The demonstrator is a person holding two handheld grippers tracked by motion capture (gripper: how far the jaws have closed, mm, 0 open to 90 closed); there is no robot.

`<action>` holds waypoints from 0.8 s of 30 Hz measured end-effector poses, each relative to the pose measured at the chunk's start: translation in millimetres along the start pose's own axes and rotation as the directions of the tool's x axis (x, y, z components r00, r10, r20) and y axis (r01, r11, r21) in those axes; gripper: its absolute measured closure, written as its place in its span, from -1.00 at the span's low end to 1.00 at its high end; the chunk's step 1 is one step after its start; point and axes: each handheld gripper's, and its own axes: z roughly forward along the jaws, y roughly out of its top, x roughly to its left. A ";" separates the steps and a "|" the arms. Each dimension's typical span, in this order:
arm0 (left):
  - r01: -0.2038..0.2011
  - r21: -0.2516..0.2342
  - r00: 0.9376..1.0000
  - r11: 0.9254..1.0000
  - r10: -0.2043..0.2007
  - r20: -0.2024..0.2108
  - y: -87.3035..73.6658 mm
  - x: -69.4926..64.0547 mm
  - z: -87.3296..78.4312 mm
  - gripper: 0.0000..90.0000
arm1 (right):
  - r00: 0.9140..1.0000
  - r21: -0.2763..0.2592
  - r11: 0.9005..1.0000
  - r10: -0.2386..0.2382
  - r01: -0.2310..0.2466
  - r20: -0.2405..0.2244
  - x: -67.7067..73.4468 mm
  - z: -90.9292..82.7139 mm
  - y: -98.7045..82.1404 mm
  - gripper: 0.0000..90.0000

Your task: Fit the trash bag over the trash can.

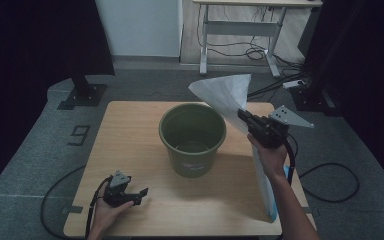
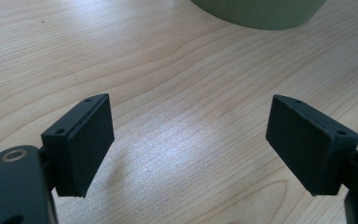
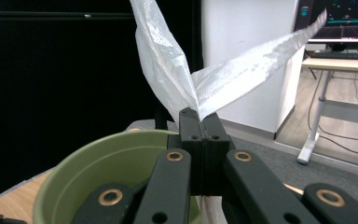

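- Beside the green bucket (image 1: 192, 137), we are pinching a white plastic bag (image 1: 225, 95) in the right gripper (image 1: 245, 117), jaws pressed together, lifting it above the table (image 1: 130, 150).
- Near the front edge, we are resting the left gripper (image 1: 139, 194), jaws spread and empty.

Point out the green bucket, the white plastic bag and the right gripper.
green bucket (image 1: 192, 142), high view, on its outer front wall.
white plastic bag (image 1: 225, 97), high view, on the raised upper part.
right gripper (image 3: 200, 116), right gripper view, at the shut fingertips.
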 end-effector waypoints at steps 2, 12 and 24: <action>0.003 0.002 1.000 1.000 -0.003 -0.001 0.0 0.1 0.2 -0.67 | 1.000 -0.002 1.000 -0.006 0.006 -0.010 3.6 0.7 2.2 0.97; 0.006 0.004 1.000 1.000 -0.006 -0.005 -0.4 0.9 -0.1 -0.67 | 0.997 0.007 1.000 -0.026 0.027 -0.072 23.2 5.8 -0.8 0.97; 0.005 0.008 1.000 1.000 -0.005 -0.005 -0.7 0.6 0.4 -0.66 | 0.988 0.097 0.994 -0.028 0.043 -0.149 40.9 25.5 -35.1 0.97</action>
